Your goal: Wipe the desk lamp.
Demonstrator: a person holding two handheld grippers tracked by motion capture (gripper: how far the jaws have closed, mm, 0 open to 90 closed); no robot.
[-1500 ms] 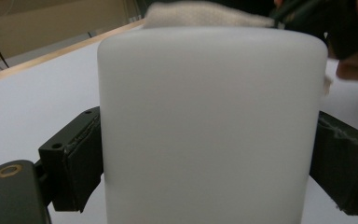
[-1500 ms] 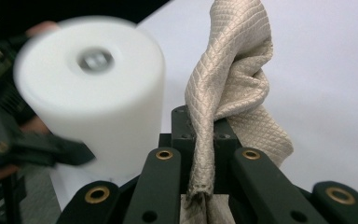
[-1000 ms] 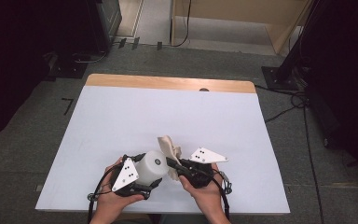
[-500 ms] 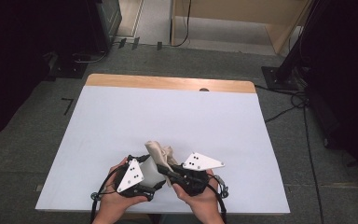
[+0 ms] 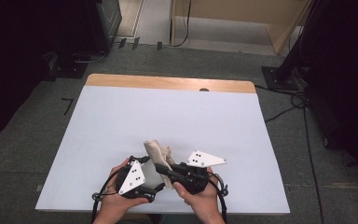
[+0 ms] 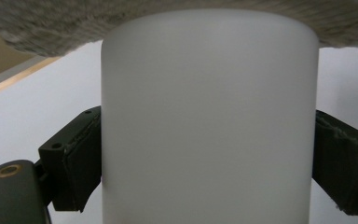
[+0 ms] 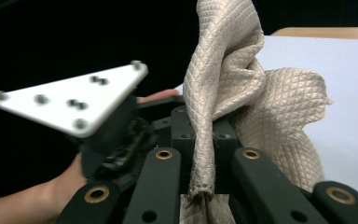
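1. High view: the white table stands on grey carpet, a bare wooden strip along its far edge with a small dark notch in it. Beyond that edge is a pale wooden cabinet; dark equipment sits off the table's far-left corner, and black cables trail over the carpet to the table's right.
2. In the same view, near the table's front edge, the person's two hands meet. The left gripper and the right gripper each carry a three-cornered plate, and a beige quilted cloth stands up between them. The cloth and the plates hide what lies beneath, so the cup cannot be made out here.
3. Left gripper view: a white, frosted cup sits squarely between the jaws, with the padded fingers pressed against its sides, clamped on it. The cloth lies over its top end. White table shows on both sides of the cup.
4. Right gripper view: the jaws are drawn together on a bunched fold of the cloth, which rises straight up from the pinch and billows right. Left of the cloth sit the left gripper's plate and a hand, against dark room; the table lies to the right.
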